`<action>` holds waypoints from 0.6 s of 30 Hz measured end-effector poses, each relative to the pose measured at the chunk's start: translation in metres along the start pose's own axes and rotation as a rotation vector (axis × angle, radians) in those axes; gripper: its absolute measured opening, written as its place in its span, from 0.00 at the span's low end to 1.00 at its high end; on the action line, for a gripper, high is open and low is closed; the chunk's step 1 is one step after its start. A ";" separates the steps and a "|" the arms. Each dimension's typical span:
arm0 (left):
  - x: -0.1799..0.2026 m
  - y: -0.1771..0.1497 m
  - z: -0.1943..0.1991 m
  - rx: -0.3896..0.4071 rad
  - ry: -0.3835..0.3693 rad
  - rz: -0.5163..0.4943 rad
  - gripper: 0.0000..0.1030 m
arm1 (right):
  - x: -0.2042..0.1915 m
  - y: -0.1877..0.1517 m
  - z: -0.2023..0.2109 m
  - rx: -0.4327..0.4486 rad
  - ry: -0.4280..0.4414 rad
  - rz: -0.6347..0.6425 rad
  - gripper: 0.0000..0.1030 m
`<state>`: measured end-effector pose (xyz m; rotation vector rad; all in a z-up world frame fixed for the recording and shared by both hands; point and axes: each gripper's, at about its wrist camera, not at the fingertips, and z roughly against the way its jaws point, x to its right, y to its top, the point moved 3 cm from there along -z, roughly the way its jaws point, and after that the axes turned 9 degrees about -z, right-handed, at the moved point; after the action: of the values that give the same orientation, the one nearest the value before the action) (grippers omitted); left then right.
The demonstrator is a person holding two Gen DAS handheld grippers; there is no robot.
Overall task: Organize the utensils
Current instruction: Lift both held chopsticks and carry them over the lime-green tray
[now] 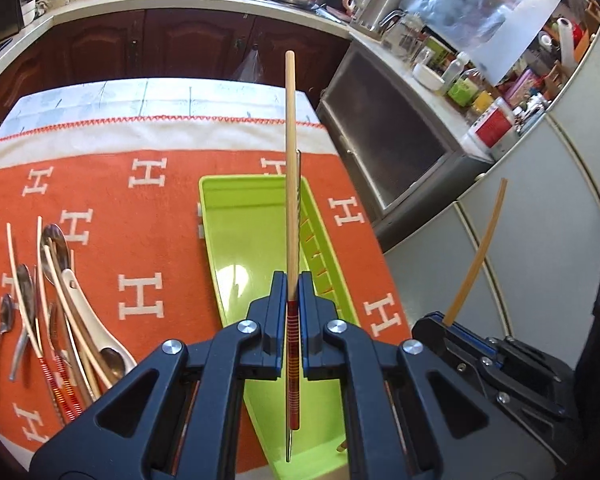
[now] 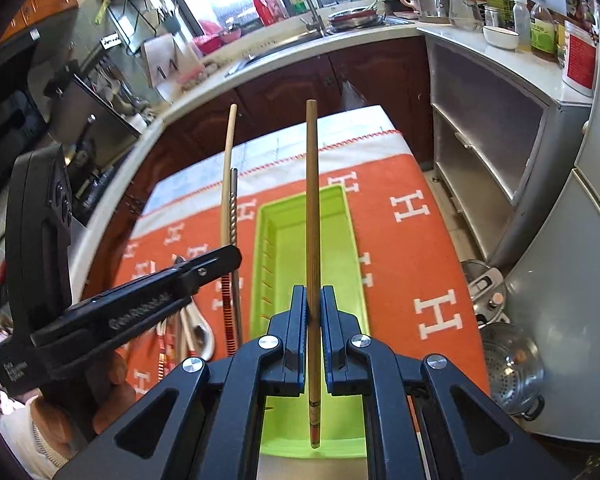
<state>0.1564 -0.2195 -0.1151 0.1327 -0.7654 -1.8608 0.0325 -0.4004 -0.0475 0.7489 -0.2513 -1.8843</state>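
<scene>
The left gripper (image 1: pixel 293 300) is clamping a light, stiff wooden chopstick (image 1: pixel 290 168) and a thin metal one near their butt ends above the green tray (image 1: pixel 256 216), while the right gripper (image 2: pixel 313 304) is pinching a darker chopstick (image 2: pixel 311 216), probably slippery.

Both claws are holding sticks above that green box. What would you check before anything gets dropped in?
1. Left gripper clamped on its chopsticks: ok.
2. Right gripper clamped on its bamboo chopstick: ok.
3. Green tray lies under both: ok.
4. Tray floor free: cannot tell, near end hidden.
5. Left holds a wooden and a metal chopstick together, mismatched: not ok.
6. Utensil pile away from tray: ok.
</scene>
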 end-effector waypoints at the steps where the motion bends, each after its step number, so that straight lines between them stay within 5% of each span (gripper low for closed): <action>1: -0.001 -0.003 -0.006 -0.001 0.008 -0.002 0.03 | 0.001 0.001 -0.005 -0.008 -0.008 0.007 0.06; 18: -0.020 -0.044 -0.031 -0.087 0.041 -0.009 0.03 | -0.007 -0.018 -0.110 -0.149 -0.039 0.000 0.06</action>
<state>0.1433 -0.2059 -0.1692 0.1188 -0.6559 -1.8910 0.0867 -0.3685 -0.1394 0.6113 -0.1334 -1.8963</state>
